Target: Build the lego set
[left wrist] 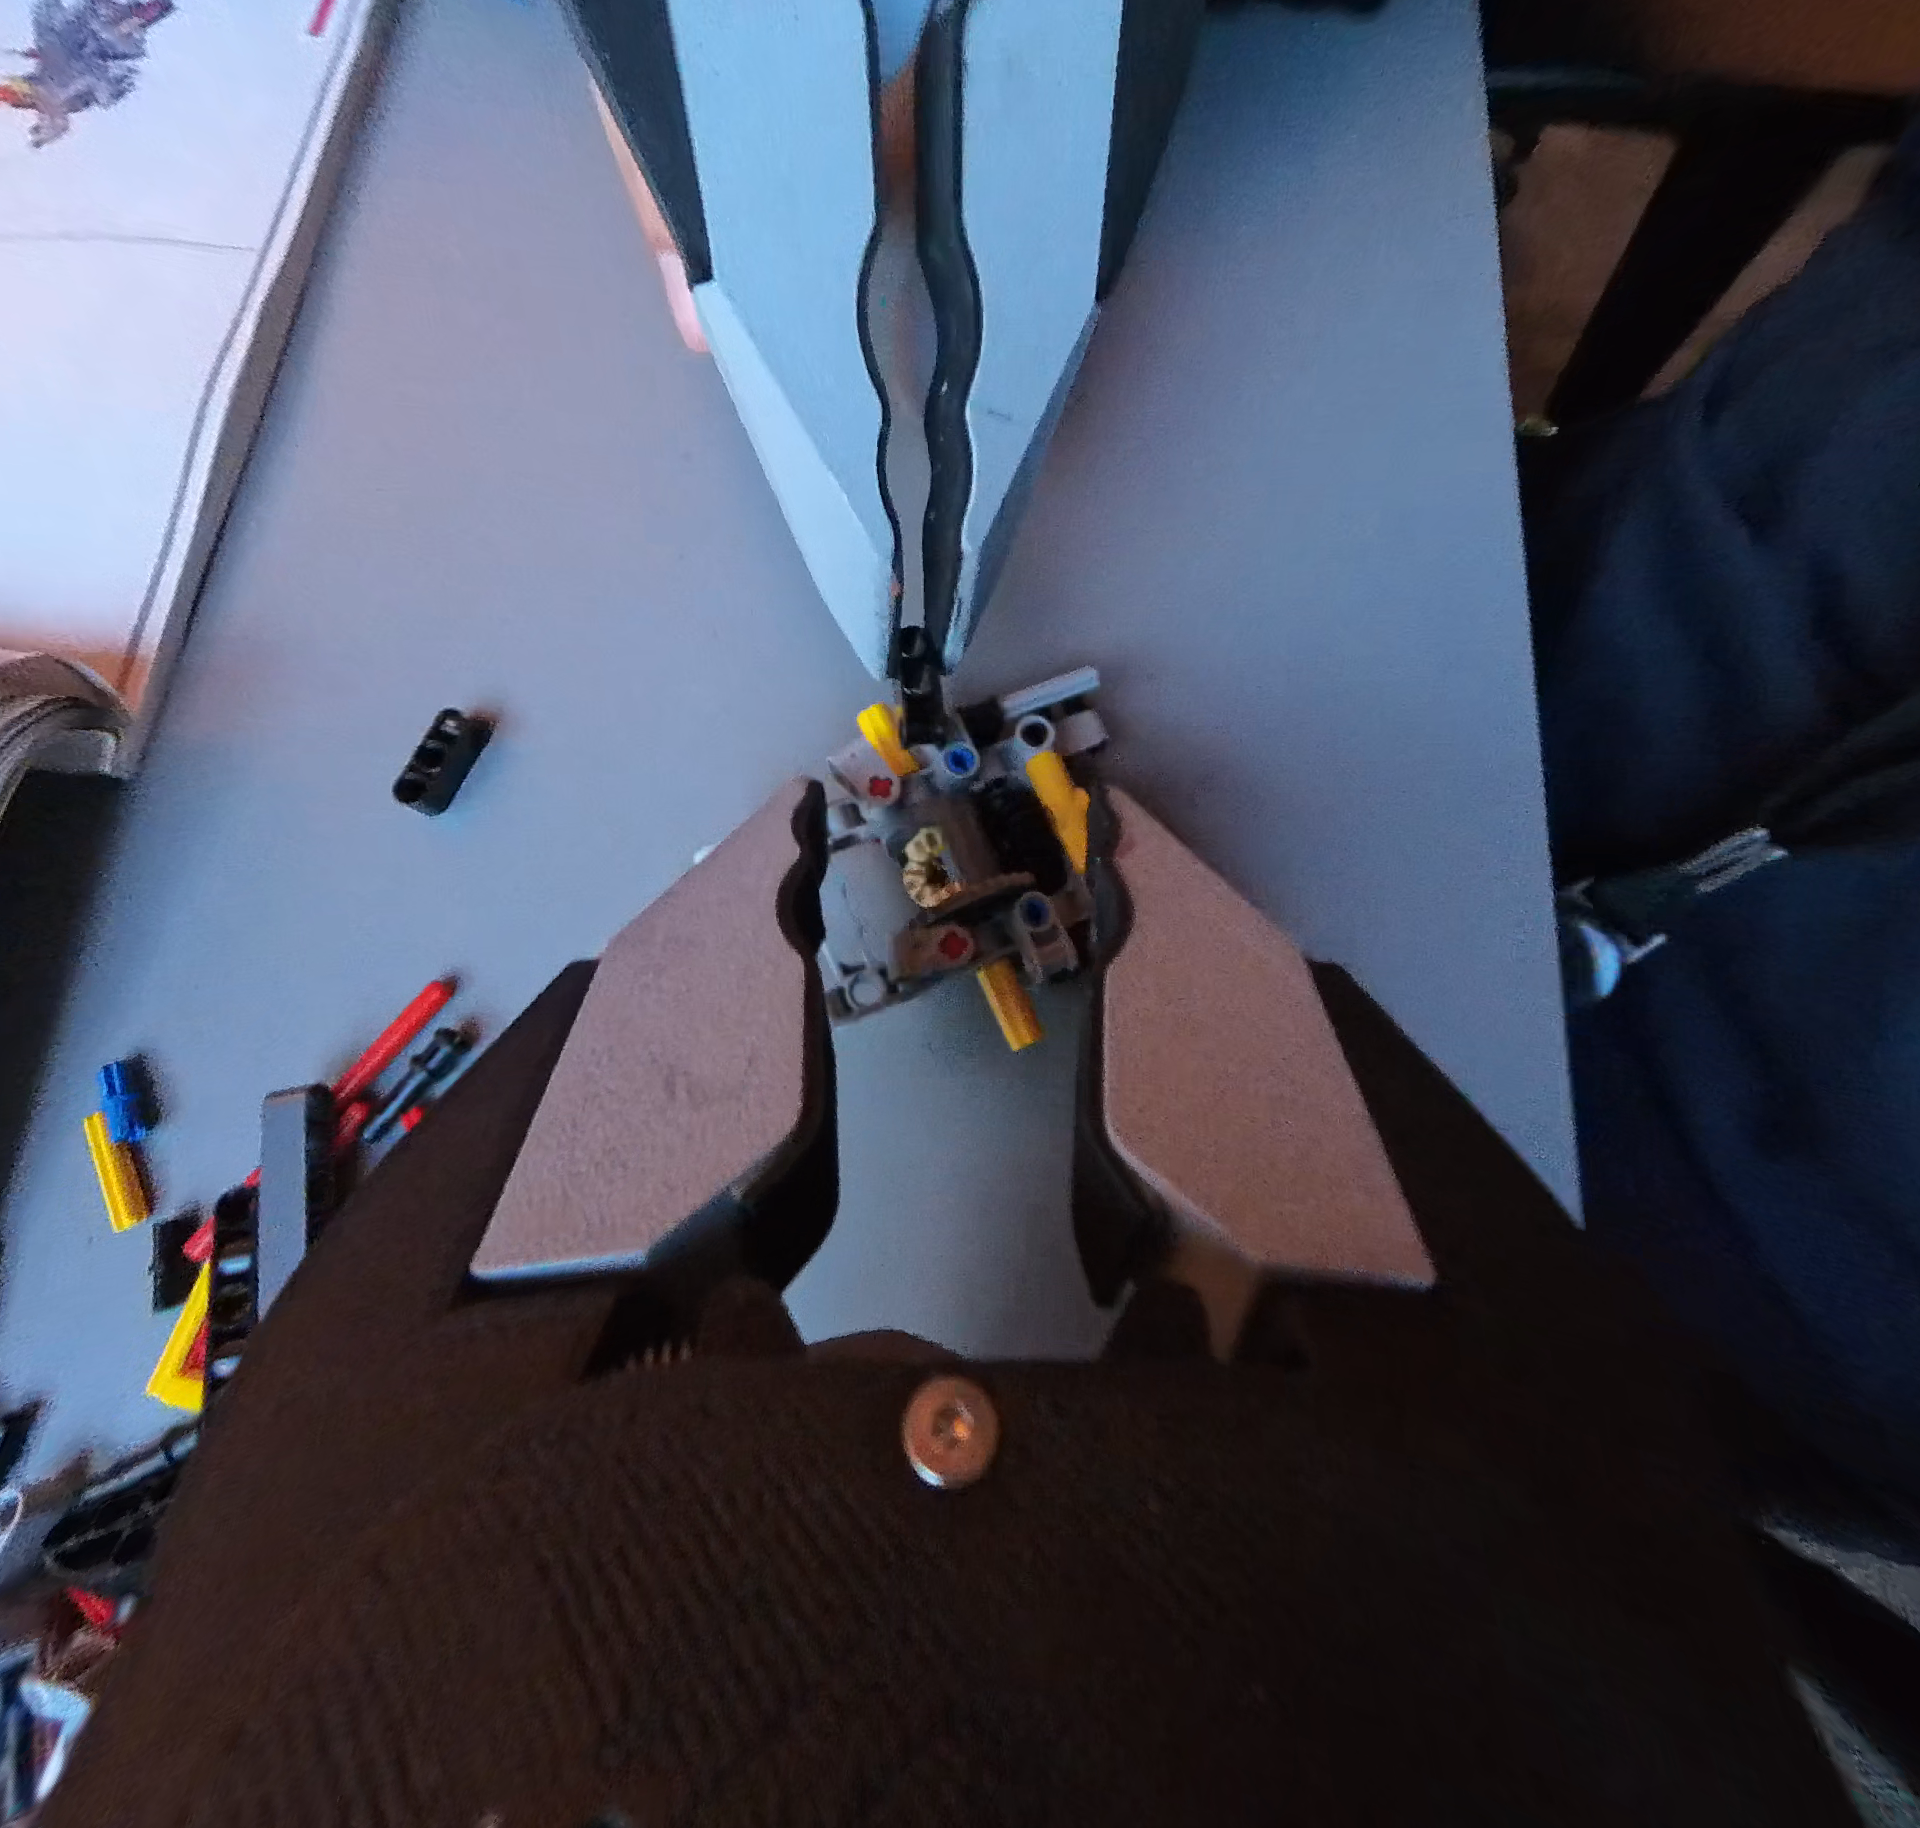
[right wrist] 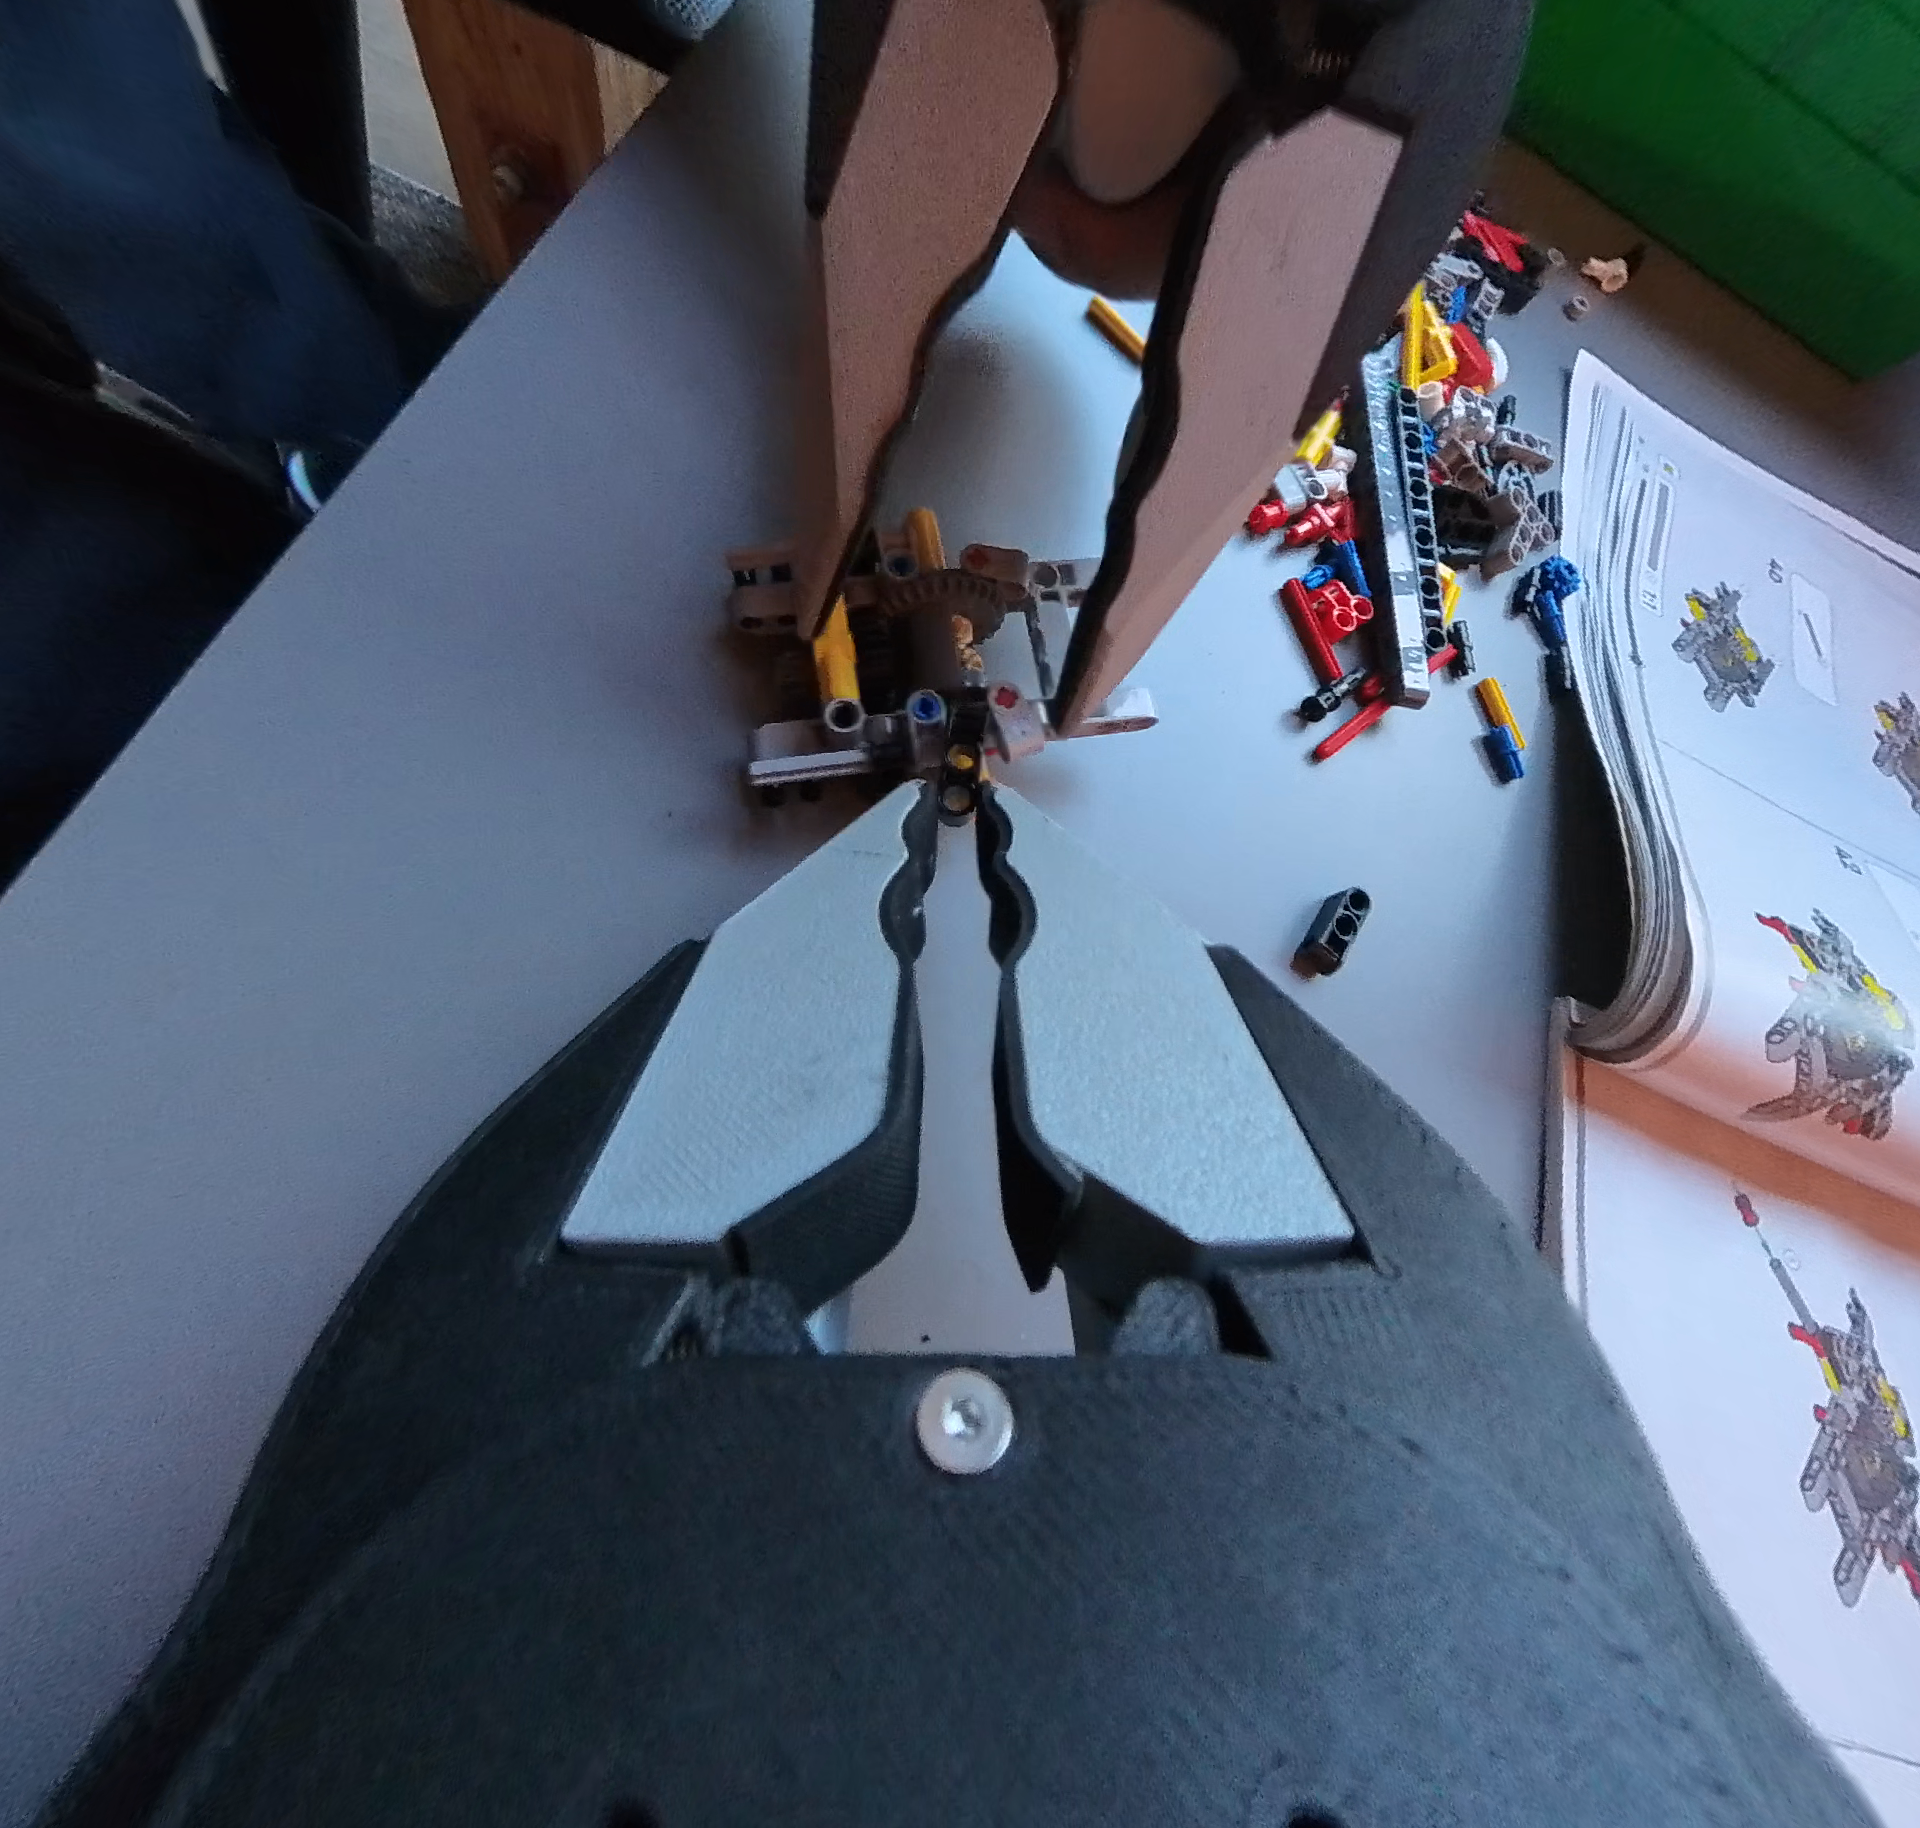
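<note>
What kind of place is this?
Likely a hobby or work table for toy-brick building: a half-built brick model, a pile of loose pieces, and an open instruction booklet.

No writing can be read anywhere; the open instruction booklet point(right wrist: 1766, 843) on the tabletop point(right wrist: 416, 843) carries printed marks (too small and blurred to make out) beside its model drawings.
</note>
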